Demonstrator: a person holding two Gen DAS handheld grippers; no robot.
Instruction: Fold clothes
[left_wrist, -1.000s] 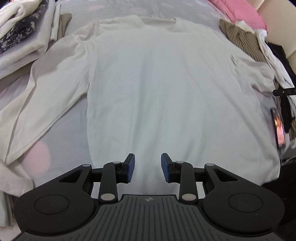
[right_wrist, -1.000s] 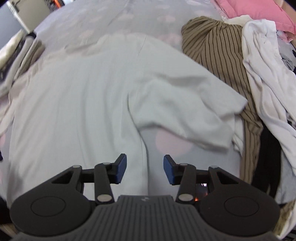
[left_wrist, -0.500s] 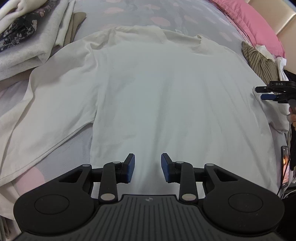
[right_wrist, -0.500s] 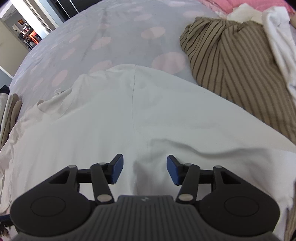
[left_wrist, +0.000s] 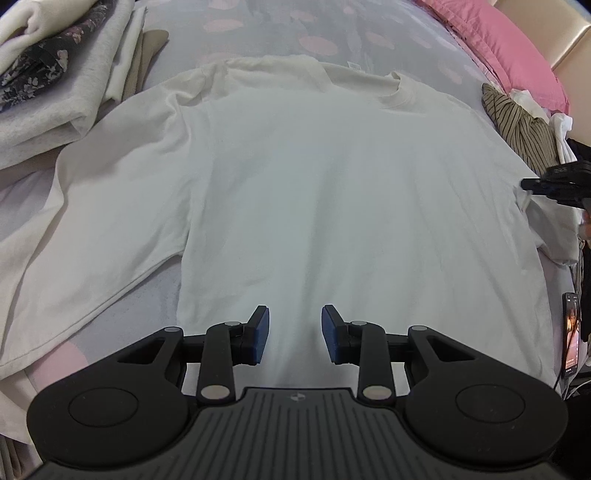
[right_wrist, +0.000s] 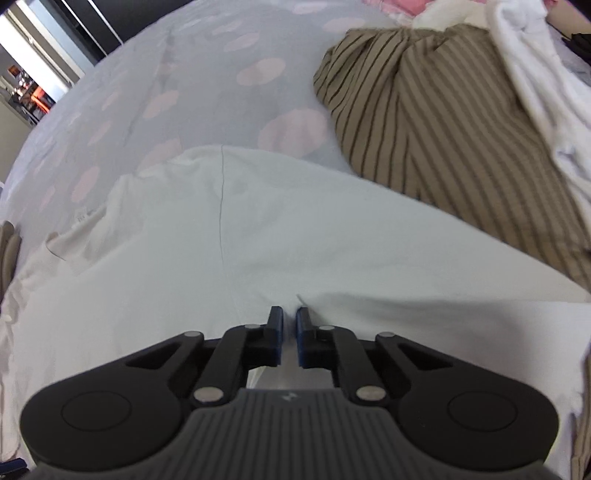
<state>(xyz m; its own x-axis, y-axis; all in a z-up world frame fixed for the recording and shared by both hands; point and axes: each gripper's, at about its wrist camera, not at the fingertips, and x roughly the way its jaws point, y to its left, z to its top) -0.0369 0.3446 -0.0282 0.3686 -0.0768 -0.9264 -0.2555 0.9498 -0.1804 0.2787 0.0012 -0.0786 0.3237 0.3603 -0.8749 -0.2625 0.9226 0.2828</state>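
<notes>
White T-shirt (left_wrist: 332, 177) spread flat, frame centre, for folding. Right gripper (right_wrist: 289, 334) closing on sleeve seam (right_wrist: 306, 295), lower centre; left gripper (left_wrist: 294, 334) apart, empty, above hem.

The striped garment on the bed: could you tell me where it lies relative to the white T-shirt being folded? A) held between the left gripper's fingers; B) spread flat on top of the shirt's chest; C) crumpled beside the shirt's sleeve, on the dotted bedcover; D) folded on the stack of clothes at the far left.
C: in the right wrist view the striped garment sits bunched on the dotted bedcover, just past the white T-shirt sleeve.
</notes>
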